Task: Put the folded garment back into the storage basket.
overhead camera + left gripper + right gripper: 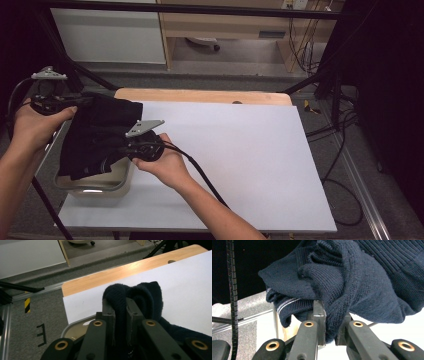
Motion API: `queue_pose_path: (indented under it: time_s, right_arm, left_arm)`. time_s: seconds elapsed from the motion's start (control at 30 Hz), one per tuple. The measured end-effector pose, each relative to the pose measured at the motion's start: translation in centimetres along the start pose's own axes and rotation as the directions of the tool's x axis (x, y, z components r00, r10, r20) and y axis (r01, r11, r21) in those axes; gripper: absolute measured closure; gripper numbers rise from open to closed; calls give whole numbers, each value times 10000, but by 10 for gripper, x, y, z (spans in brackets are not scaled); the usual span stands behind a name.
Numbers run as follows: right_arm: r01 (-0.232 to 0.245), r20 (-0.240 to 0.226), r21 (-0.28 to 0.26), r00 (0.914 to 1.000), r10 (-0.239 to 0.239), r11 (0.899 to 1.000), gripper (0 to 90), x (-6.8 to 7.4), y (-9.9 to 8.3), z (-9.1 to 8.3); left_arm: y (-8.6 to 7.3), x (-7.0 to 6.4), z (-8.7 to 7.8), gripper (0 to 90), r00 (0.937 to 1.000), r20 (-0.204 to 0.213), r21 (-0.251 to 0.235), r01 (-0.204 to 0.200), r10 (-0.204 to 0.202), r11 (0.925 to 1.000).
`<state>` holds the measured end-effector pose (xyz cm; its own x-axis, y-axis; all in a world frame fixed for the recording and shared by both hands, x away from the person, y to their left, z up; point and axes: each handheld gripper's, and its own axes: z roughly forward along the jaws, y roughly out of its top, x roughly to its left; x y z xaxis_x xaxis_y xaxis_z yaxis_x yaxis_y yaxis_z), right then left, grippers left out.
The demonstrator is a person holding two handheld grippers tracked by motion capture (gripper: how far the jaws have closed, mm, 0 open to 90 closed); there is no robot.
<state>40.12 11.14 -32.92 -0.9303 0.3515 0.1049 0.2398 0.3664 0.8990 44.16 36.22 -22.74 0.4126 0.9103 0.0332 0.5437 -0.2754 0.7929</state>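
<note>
You have a dark navy knitted garment [100,135] bunched up and lifted at the left end of the table, hanging between your two grippers above a shallow tray [116,184]. It looks almost black from the high view; close up, in the right gripper view, it is deep blue wool-like knit [352,277] with fine ribbing, soft rolled edges and a folded cuff or hem that carries thin pale stripes. The cloth is thick and slumps in heavy folds, with one lobe drooping toward the tray.

Your left gripper [120,315] has its jaws drawn close on a fat ribbed fold of the knit, which bulges up over the jaw tips in two rounded humps. Your right gripper [329,322] also has its jaws narrow, pinching a hanging fold from below, with the fabric spilling over both sides of the jaws.

In the high view your left hand [35,125] holds its gripper at the garment's upper left, off the table edge, and your right hand [165,165] holds its gripper at the lower right of the bundle, over the white sheet [240,160]. That sheet is smooth, matte and flat, and covers nearly all of the light wooden tabletop [200,96], whose bare strip shows along the far edge. The tray is pale, rounded at its corners, with a slightly glossy rim.
</note>
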Motion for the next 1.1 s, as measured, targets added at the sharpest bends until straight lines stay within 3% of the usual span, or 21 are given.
queue_pose_path:
  time_s: [0.4,1.1]
  right_arm:
    - [-23,-75,5,10000,23,10000,829,2,-2,8]
    - [-31,165,-93,9999,33,10000,829,6,-3,21]
  left_arm:
    - [-5,8,1,805,9998,-184,102,84,-82,9999]
    - [-14,25,3,804,9976,-356,-110,592,-596,9982]
